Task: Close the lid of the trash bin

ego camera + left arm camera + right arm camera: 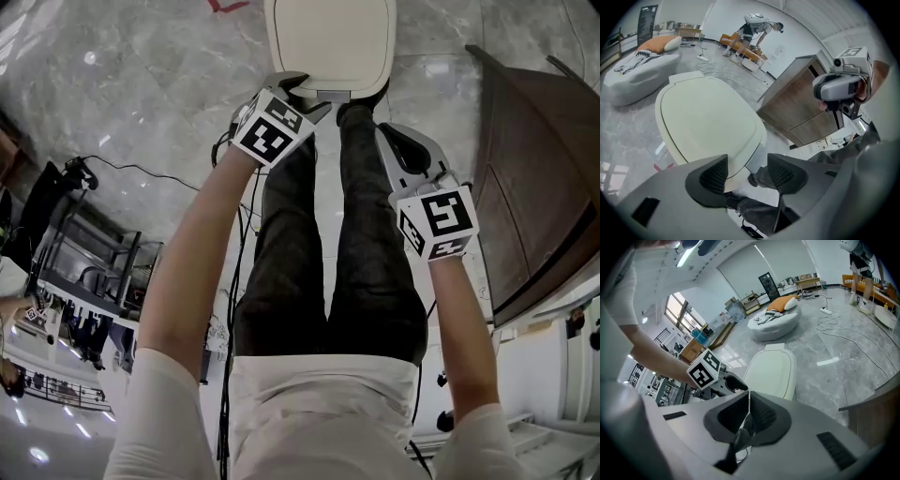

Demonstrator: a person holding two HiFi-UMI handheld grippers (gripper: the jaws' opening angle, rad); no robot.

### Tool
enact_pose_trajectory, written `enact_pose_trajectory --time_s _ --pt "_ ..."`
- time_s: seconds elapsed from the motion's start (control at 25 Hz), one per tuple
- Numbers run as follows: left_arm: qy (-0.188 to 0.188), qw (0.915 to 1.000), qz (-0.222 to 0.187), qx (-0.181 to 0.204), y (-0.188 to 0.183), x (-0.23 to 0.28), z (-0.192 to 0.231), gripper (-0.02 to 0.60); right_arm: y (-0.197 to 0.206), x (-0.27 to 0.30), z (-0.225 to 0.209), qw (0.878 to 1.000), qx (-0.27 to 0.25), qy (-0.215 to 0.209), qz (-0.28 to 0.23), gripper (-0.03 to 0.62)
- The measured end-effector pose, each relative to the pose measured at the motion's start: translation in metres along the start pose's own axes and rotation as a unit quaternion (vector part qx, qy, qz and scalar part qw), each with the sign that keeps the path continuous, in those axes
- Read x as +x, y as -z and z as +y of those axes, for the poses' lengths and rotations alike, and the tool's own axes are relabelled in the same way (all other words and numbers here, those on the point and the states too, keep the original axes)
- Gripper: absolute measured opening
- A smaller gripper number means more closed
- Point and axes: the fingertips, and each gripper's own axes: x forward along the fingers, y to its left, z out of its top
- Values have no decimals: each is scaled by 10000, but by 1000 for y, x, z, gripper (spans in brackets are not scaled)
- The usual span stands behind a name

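The trash bin [756, 161] stands on the floor right at the person's feet, and its lid [328, 37] lies flat over it. The lid is a smooth, cream plastic slab, rounded at the corners and faintly dished, with a thin groove running inside its rim. What shows of the bin under the lid is pale grey.

The left tool [298, 94] hangs at the near edge of the bin, pointing steeply down. Its dark ribbed pads [715, 174] stand wide apart, and the lid's edge shows between them with nothing pressed. The right tool [749, 401] is held back from the bin, off to its right, with its jaws brought together on nothing.

The floor [141, 84] around the bin is polished grey marble, veined and glossy. To the right of the bin a dark wooden cabinet [539, 178] with a flat, matte grain stands close. The person's legs [347, 234] in dark trousers come right up to the bin's front — one shoe [361, 108] is almost under the lid's edge. Beyond the bin sit a rounded grey sofa [774, 325] with an orange cushion [780, 303] and loose white cables [843, 329] looping over the floor.
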Motion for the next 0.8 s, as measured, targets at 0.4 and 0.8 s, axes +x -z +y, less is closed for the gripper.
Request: enact_pose_trajectory --time_s 0.4,0.8 --pt "-278 9993 -148 -225 -7 -33 -9 270 -25 -25 0 9993 -372 35 -42 32" --pt "-590 9969 -512 -127 -46 -93 -36 250 -64 -62 15 9945 -1035 117 -86 32"
